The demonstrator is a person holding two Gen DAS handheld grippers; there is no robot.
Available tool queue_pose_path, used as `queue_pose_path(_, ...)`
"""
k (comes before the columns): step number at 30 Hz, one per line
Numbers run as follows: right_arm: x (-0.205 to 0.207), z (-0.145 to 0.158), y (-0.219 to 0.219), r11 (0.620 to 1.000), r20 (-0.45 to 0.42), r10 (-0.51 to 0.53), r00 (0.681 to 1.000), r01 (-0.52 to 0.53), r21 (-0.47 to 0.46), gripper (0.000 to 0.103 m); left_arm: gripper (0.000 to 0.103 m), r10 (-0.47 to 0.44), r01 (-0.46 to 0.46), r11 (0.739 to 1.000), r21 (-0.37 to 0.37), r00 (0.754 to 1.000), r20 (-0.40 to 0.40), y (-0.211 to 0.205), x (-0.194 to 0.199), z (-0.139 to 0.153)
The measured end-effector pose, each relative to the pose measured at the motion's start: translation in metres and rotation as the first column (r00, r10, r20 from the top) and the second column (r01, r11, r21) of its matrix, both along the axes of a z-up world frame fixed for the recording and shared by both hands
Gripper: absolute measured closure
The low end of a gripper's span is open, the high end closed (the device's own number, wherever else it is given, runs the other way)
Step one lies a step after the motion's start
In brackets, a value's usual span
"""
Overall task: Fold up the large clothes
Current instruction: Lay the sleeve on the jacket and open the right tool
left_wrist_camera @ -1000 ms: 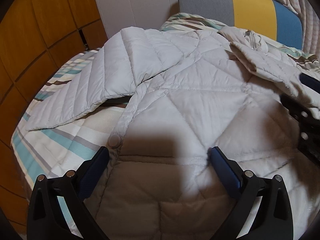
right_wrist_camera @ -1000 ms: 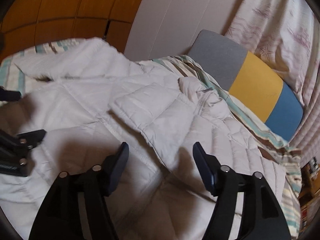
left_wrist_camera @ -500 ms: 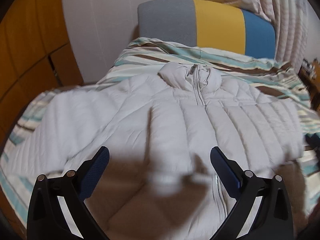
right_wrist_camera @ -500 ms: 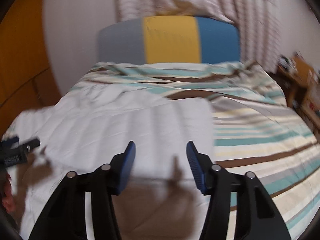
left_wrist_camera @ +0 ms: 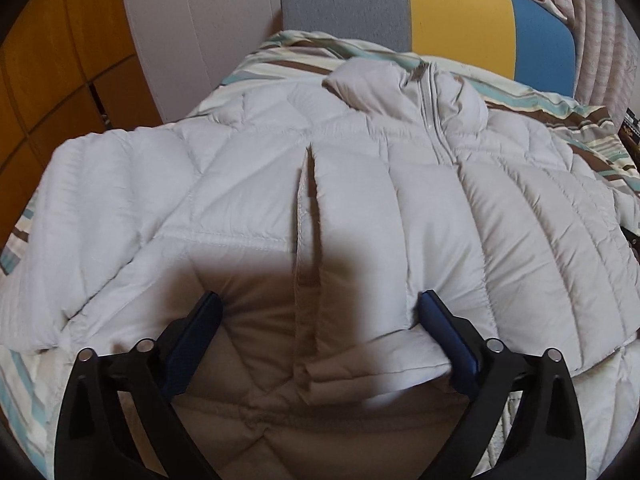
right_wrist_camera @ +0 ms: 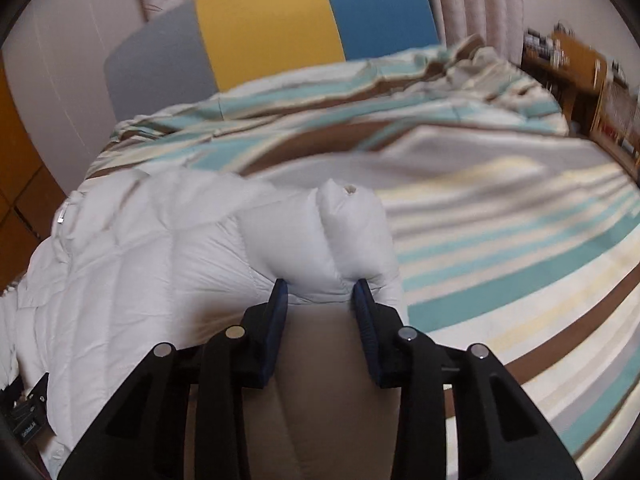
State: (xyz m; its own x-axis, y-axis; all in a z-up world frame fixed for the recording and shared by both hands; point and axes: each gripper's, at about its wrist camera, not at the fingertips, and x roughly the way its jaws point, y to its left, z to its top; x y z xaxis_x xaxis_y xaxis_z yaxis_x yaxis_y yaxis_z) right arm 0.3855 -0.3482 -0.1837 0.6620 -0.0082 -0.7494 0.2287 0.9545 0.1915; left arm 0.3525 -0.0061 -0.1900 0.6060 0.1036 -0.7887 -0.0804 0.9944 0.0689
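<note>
Now the white puffer jacket (left_wrist_camera: 248, 200) lies front-up on the striped bed (right_wrist_camera: 500, 240), collar toward the headboard (right_wrist_camera: 272, 28). The step in hand looks like taking a sleeve for folding: the right gripper (right_wrist_camera: 320, 292) points steeply down, its fingers closing around the sleeve end (right_wrist_camera: 352, 232) at the jacket's edge. The left gripper (left_wrist_camera: 316, 312) hovers released over the chest. Next comes a firm pinch and a carry inward.

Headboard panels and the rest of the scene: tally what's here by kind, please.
White puffer jacket: 1
Striped bedspread: 1
Headboard colour panels: 3, grey, yellow, blue
Grippers: 2, left gripper, right gripper closing with a jacket fold between its pads
Total: 7
</note>
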Motion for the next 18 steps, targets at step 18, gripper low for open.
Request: queue_pose_path(18, -0.075, 0.014, 0.004, 0.995, -0.003, -0.038, 0.999, 0.037, -0.091, 0.055, 0.003, 0.002, -0.002, 1.0, -0.019, 1.0, 0.003, 0.002, 0.0, -0.003)
